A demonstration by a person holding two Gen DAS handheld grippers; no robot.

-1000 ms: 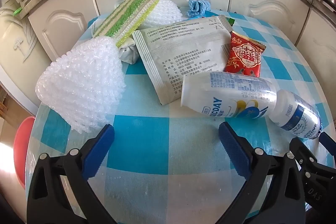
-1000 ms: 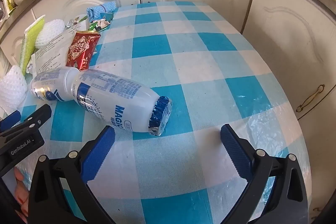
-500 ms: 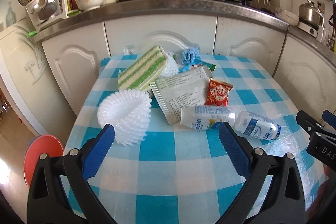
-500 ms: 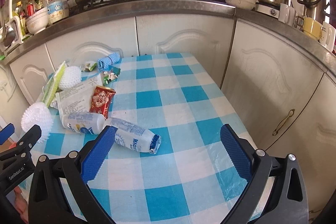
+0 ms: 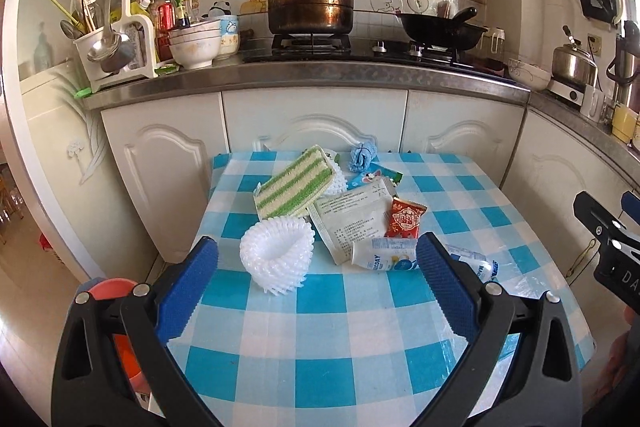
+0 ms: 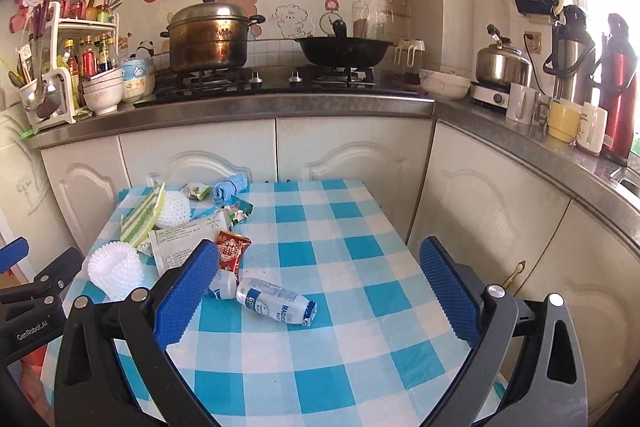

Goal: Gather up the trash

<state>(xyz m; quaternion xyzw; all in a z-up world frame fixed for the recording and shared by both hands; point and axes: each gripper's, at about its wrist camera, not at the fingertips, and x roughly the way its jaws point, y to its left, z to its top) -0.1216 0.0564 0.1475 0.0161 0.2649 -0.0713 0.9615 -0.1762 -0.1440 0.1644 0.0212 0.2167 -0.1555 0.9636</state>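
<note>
Right wrist view showed me the trash heaped on the checked table's [image 6: 340,311] left side: two white drink bottles [image 6: 276,303], a red snack wrapper [image 6: 232,251], a foam fruit net [image 6: 114,269]. My right gripper [image 6: 316,291] and left gripper [image 5: 316,279] hung above, fingers spread, empty.

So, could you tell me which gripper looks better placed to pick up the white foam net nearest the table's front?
Left, probably: the foam net sits just ahead of the open left gripper, far left of the right gripper.

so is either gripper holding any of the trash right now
No, nothing is held. The left gripper and right gripper are both open and empty above the table; the trash lies untouched.
</note>
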